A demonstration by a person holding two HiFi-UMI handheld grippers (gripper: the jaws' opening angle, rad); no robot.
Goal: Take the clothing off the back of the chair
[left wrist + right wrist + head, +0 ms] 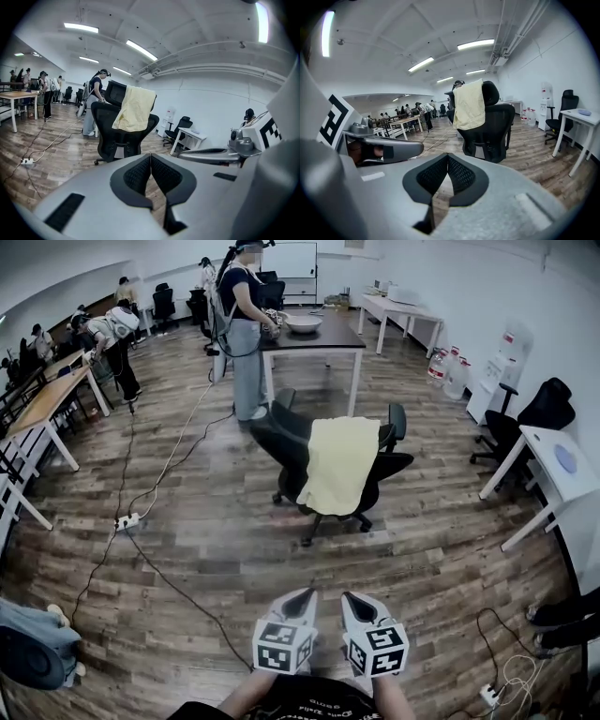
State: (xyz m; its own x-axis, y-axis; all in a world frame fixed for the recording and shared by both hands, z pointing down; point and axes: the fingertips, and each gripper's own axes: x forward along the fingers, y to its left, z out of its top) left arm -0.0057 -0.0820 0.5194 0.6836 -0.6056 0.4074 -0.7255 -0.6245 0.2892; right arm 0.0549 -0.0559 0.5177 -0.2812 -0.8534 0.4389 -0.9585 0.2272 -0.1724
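A pale yellow garment (339, 465) hangs over the back of a black office chair (287, 442) in the middle of the wooden floor. The left gripper view shows the garment (134, 108) on the chair (117, 136) some way ahead. In the right gripper view the garment (469, 104) drapes the chair (492, 126) too. My left gripper (302, 599) and right gripper (352, 601) are side by side at the bottom of the head view, well short of the chair. Both are shut with nothing between the jaws.
A dark table (314, 338) with a bowl (303, 323) stands behind the chair, a person (244, 324) beside it. Cables and a power strip (127, 520) lie on the floor at left. White desks (553, 465) and another black chair (530, 418) line the right wall.
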